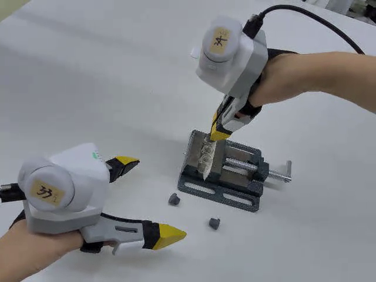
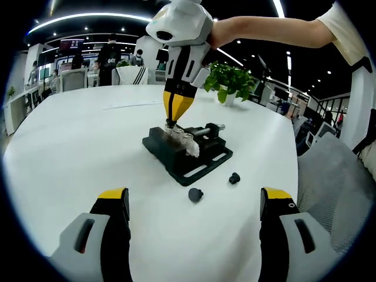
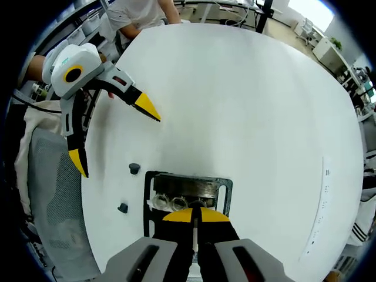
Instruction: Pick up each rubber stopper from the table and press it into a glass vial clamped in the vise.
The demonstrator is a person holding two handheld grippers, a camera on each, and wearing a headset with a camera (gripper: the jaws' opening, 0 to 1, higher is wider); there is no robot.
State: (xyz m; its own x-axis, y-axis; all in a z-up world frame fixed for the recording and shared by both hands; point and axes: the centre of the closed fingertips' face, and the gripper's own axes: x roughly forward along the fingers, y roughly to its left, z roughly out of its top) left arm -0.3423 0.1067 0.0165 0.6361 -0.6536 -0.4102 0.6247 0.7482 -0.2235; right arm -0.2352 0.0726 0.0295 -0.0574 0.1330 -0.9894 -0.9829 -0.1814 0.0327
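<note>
A dark vise (image 1: 247, 191) holds a row of clear glass vials (image 1: 205, 155) between its plates. My right gripper (image 1: 218, 136) points down with its yellow tips shut together on top of the far vial; nothing shows between them. From the right gripper view, the tips (image 3: 194, 215) cover one end of the vial row (image 3: 167, 203). Two grey rubber stoppers (image 1: 174, 199) (image 1: 214, 223) lie on the table in front of the vise. My left gripper (image 1: 148, 197) hovers open near the table's front left, short of the nearer stopper (image 2: 195, 194).
The white table (image 1: 117, 76) stretches wide around the vise. The vise screw handle (image 1: 281, 174) sticks out to the right. A potted plant (image 2: 230, 79) stands at the table's far edge, and a grey chair (image 2: 335, 176) sits beside the table.
</note>
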